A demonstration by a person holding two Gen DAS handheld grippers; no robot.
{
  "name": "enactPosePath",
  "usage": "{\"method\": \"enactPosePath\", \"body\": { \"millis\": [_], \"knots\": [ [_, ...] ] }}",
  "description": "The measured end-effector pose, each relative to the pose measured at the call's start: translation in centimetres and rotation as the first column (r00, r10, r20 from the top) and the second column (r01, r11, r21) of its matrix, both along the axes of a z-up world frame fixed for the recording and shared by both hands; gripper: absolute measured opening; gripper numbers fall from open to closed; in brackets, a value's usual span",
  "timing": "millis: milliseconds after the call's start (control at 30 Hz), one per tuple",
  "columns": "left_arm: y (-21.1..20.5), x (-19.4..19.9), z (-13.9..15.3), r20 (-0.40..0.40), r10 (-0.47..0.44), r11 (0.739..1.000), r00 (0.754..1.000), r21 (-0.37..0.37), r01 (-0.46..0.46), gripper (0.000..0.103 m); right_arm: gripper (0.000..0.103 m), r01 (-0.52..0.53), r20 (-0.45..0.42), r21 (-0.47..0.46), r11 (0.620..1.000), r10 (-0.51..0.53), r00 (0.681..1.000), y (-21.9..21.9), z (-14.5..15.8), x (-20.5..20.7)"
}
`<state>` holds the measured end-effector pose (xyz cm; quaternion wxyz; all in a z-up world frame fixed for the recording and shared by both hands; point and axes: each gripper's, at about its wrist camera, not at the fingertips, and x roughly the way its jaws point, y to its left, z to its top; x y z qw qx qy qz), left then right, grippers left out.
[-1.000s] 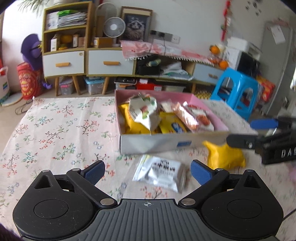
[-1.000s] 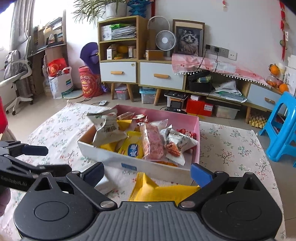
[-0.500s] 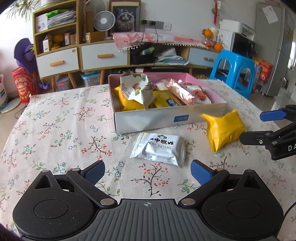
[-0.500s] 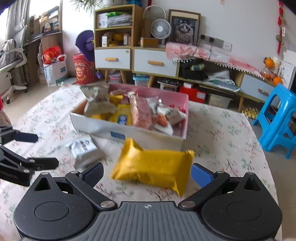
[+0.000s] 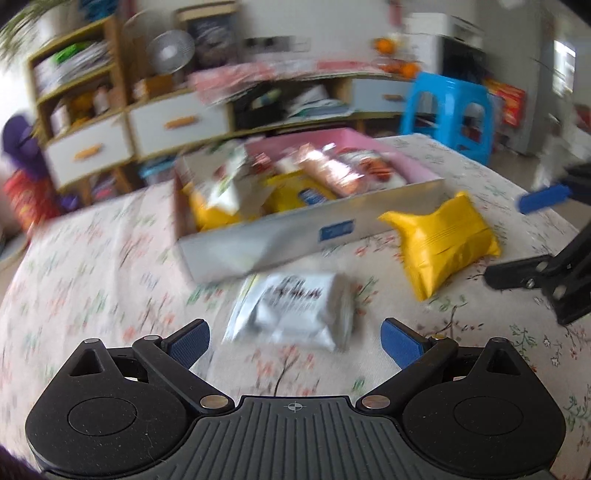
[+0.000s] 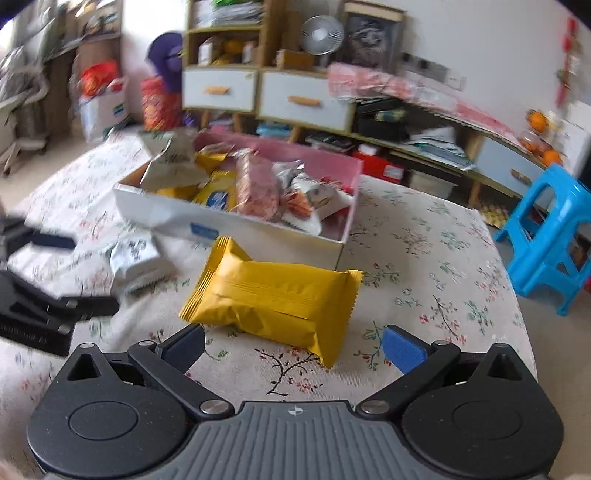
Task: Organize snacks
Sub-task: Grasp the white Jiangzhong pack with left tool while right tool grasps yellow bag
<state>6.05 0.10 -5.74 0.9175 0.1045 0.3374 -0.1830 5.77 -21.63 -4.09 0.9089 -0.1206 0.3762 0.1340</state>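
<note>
Now we hold both jaws wide and empty, left gripper (image 5: 293,334) facing the white packet (image 5: 295,308) at lower centre, right gripper (image 6: 293,345) the yellow packet (image 6: 271,299), both before the box (image 6: 236,225), for boxing.

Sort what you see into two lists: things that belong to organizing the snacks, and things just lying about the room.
Belongs to the job:
yellow snack packet
white snack packet
snack box
left gripper, open
right gripper, open

Just lying about:
blue stool
desk fan
oranges
floral tablecloth
</note>
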Motion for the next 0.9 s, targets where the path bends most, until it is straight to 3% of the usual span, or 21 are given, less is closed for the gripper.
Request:
{"method": "enactPosePath", "body": {
  "millis": [200,367,567,667,900],
  "knots": [
    [-0.4,2.3,1.2,0.0,-0.194,0.979,0.981,-0.062,0.193,0.1,0.093,-0.176,-0.01,-0.112,0.978,0.176,0.984,0.8,-0.3,0.8],
    [-1.8,3.6,0.8,-0.041,-0.29,0.957,0.956,-0.012,0.289,0.099,0.093,-0.294,0.012,-0.171,0.94,0.3,0.954,2.0,0.0,1.3],
    [-2.3,4.3,-0.8,-0.097,-0.311,0.949,0.945,0.029,0.315,0.098,0.092,-0.359,0.003,-0.225,0.906,0.37,0.929,3.6,-0.3,2.4],
    [-1.8,4.3,-0.9,-0.112,-0.318,0.947,0.942,0.015,0.321,0.098,0.091,-0.378,-0.016,-0.253,0.891,0.387,0.922,4.1,-1.0,2.9],
    [-0.5,4.2,-0.8,-0.176,-0.302,0.953,0.937,-0.022,0.303,0.098,0.087,-0.361,-0.084,-0.208,0.909,0.351,0.933,4.0,-1.3,3.5]
  ]
}}
